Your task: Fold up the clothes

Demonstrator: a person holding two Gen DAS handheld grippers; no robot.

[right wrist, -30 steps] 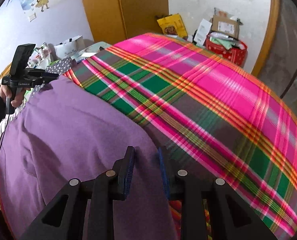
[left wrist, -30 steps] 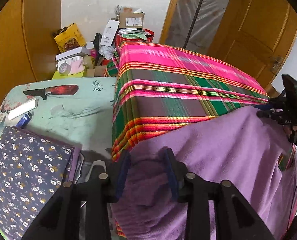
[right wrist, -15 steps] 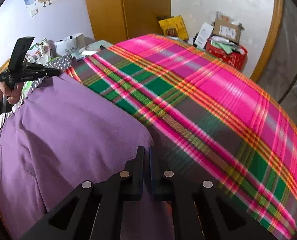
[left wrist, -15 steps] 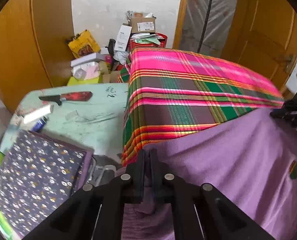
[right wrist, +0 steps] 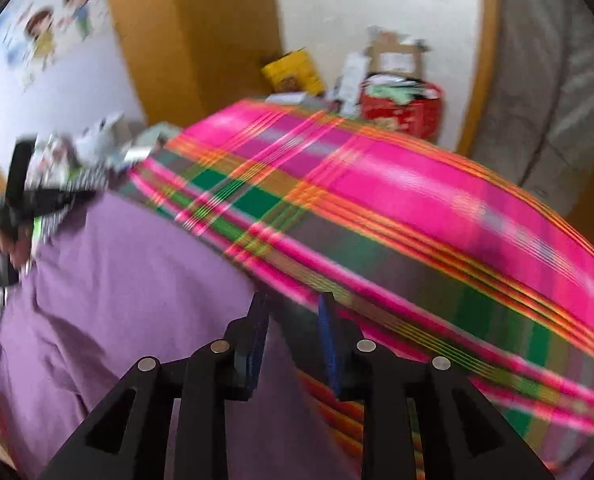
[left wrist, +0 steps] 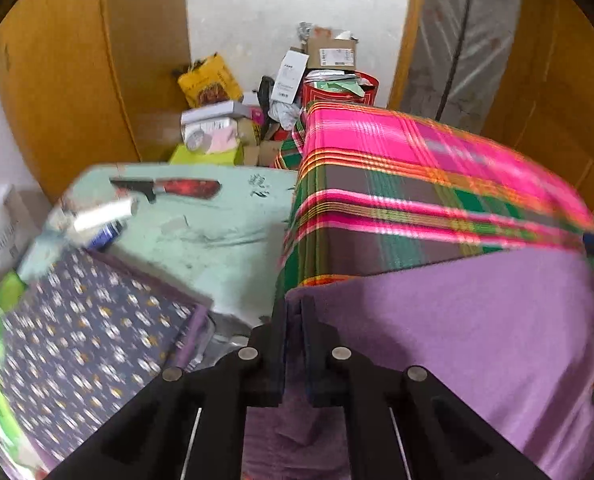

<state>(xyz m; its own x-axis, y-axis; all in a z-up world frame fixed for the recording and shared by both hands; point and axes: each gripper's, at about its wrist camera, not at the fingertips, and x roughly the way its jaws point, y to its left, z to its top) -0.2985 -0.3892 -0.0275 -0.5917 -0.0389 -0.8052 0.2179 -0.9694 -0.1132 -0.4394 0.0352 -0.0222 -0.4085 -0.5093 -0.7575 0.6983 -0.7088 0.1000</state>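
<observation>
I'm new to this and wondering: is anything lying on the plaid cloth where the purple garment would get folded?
Nothing visible does: the plaid cloth beyond the purple garment lies bare. The knife sits off to the side on the green table.

- A purple garment of soft, plain cloth lies spread flat over the near end of a bright plaid cloth striped in pink, green, orange and grey.
- Its far edge runs straight across the plaid cloth, leaving the far part of that cloth uncovered.
- Its near left corner hangs past the plaid cloth's near left corner, bunched into a small fold.
- In the right wrist view the purple garment shows shallow wrinkles, its right edge crossing the plaid cloth.
</observation>
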